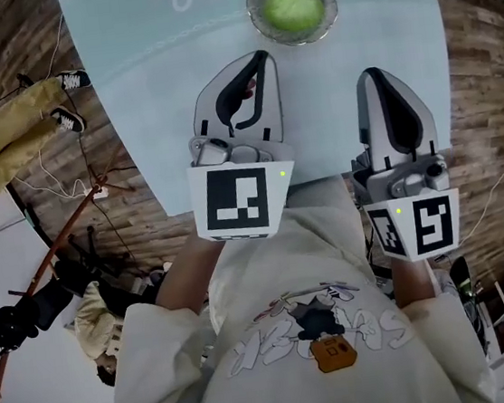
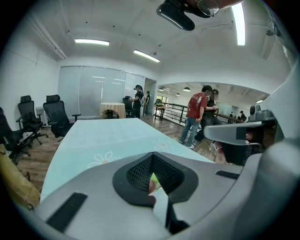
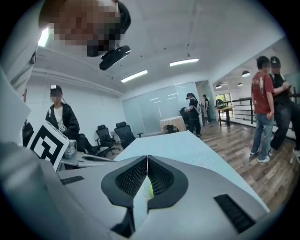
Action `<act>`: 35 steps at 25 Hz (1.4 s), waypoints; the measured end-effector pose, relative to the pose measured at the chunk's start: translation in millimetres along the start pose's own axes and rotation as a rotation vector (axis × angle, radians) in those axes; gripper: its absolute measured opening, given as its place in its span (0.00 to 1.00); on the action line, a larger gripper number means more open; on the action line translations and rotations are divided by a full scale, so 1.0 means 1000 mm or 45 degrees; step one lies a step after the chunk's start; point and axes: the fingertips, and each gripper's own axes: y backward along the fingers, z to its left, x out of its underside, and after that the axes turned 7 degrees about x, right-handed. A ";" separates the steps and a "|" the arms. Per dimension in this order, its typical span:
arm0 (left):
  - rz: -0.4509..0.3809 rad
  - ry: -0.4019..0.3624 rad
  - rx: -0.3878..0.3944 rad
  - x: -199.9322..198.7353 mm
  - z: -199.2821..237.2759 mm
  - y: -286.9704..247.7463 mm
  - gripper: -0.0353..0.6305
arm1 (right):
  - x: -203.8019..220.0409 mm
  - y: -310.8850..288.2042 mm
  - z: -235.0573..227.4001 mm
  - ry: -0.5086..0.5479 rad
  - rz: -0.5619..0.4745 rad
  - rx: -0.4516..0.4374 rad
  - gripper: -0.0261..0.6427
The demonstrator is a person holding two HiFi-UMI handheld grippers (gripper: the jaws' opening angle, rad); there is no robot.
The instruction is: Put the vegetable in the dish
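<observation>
Vegetable (image 1: 292, 6) lies in dish (image 1: 254, 15) by the table's (image 1: 147, 90) far edge. We hold left gripper (image 1: 257, 60) and right gripper (image 1: 372, 77) closed and empty, the task apparently done.

The left hand-held gripper (image 2: 153, 159) has its jaws closed together above a pale blue table (image 2: 108, 136) printed with white flowers. Office chairs (image 2: 55, 115) stand at the left, and people (image 2: 196, 117) stand at the right beyond it.

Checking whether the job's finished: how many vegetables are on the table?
1. The green vegetable lies in the glass dish, far across the table; some of it is hidden.
</observation>
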 end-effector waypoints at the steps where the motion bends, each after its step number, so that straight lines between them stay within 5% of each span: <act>1: -0.004 0.003 0.008 -0.001 -0.003 0.007 0.06 | -0.003 0.005 0.002 -0.030 -0.017 -0.004 0.07; 20: -0.137 -0.061 0.014 -0.011 -0.035 0.170 0.06 | -0.032 0.105 0.087 0.070 -0.164 0.011 0.07; 35: -0.235 -0.115 0.046 0.015 -0.063 0.284 0.06 | -0.026 0.210 0.128 0.096 -0.223 0.147 0.07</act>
